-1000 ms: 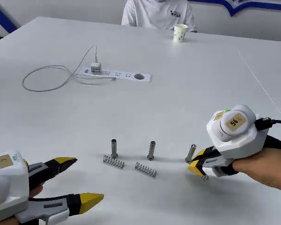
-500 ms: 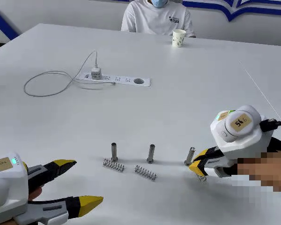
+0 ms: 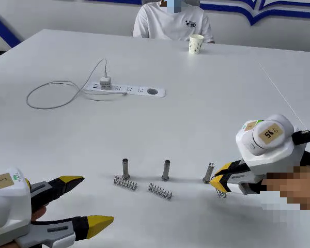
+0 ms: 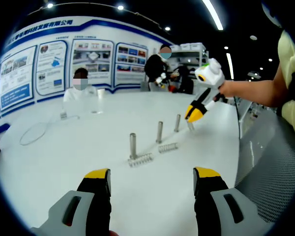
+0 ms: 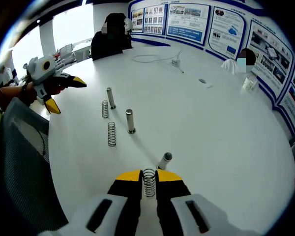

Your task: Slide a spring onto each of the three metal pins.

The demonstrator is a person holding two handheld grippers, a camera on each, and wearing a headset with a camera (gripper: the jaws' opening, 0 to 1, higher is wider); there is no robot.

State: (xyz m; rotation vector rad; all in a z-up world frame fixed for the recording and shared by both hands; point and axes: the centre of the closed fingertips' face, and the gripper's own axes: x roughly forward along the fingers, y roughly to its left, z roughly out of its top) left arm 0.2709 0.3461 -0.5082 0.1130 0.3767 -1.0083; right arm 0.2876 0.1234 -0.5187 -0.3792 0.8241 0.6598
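Right gripper: the right gripper [image 5: 148, 173] has its yellow-tipped fingers [image 5: 129, 178] almost closed, pinching a small coiled steel spring [image 5: 148, 184] that pokes out ahead of them; in the head view it sits low over the white surface [image 3: 222, 119], just beside the right pin.
Left gripper: the left gripper [image 4: 152, 174] has its fingers spread wide with nothing between them; it hovers well apart from the pins.
Pins: three short grey metal pins stand in a row; the left pin [image 3: 125, 168] and the middle pin [image 3: 166, 169] are upright; the right pin [image 3: 209, 172] looks tilted, its top leaning toward the held spring.
Springs: three in all; one is held; one loose spring [image 3: 125, 182] lies on its side just in front of the left pin, and the other loose spring [image 3: 160, 190] lies the same way just in front of the middle pin; no pin carries a spring yet.
Step in hand: probably lining the held spring's open end up with the right pin's top.
Risks: the lean could make the coil catch on the pin's rim instead of sliding down; a sideways nudge from the fingers could topple the pin; squeezing too hard could make the spring squirt out and roll away; an off-axis approach could bend the coil.
Elsewhere: one white power strip [image 3: 125, 89]; one paper cup [image 3: 196, 43]; one seated person in a white shirt [image 3: 171, 23] at the far edge.
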